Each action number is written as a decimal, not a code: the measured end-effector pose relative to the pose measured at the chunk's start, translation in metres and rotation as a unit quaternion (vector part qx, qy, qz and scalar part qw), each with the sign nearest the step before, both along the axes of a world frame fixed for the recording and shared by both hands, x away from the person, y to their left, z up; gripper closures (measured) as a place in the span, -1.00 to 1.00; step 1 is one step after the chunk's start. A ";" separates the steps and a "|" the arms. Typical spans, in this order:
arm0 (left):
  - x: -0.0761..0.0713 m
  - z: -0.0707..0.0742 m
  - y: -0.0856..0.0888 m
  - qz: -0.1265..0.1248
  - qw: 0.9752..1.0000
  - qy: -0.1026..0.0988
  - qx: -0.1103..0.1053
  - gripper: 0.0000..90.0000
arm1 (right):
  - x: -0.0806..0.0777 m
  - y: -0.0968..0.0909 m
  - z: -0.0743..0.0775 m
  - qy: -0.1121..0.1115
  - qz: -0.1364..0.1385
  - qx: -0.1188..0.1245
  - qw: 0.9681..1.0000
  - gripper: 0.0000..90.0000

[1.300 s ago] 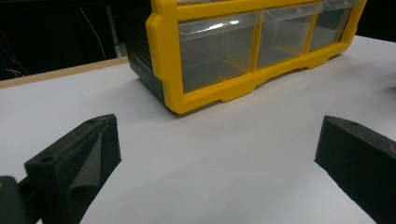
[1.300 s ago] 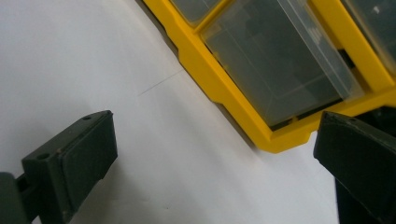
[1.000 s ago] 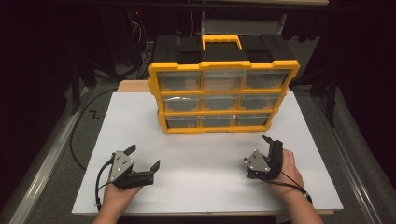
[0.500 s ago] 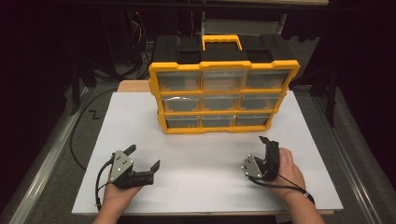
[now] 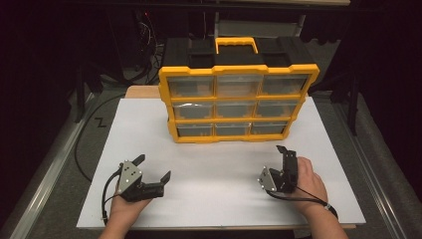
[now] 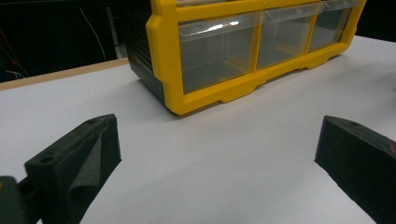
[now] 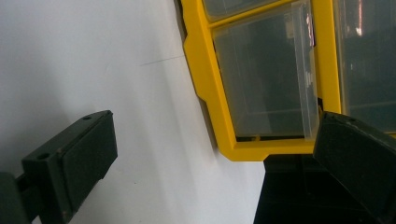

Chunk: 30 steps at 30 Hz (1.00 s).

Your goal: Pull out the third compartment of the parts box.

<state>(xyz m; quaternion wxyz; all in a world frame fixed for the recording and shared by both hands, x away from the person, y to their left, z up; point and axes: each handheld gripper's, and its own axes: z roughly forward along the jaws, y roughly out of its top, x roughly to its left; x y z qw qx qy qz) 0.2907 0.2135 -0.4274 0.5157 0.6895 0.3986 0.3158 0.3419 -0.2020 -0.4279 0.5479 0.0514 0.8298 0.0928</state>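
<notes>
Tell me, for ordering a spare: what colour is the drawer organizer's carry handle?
Yellow, matching the frame; the carry handle shows best in the high view.

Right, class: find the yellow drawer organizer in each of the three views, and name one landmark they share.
High view: the yellow drawer organizer stands upper centre, at the back of the white table.
Left gripper view: top, centre to right.
Right gripper view: upper right, tilted sideways.
Shared landmark: its yellow bottom front corner.

I see a yellow-framed organizer (image 5: 238,103) with clear drawers (image 6: 218,50) and a black body on a white tabletop (image 5: 214,174).
</notes>
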 end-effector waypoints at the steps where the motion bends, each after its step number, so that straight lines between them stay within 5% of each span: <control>1: 0.000 0.000 -0.001 0.000 1.000 0.000 0.002 -0.98 | 0.000 0.000 0.000 0.001 0.003 -0.003 1.000 -0.98; 9: 0.001 -0.001 -0.002 -0.003 1.000 0.003 0.009 -0.98 | -0.001 0.000 0.000 -0.011 0.003 -0.022 1.000 -0.88; 21: 0.001 0.000 -0.001 -0.004 1.000 0.005 0.009 -0.99 | -0.005 0.004 0.001 -0.045 0.005 -0.020 0.999 -0.60; 30: 0.000 -0.001 -0.003 -0.009 1.000 0.009 0.018 -0.99 | -0.001 0.009 0.000 -0.075 -0.001 -0.040 0.996 -0.22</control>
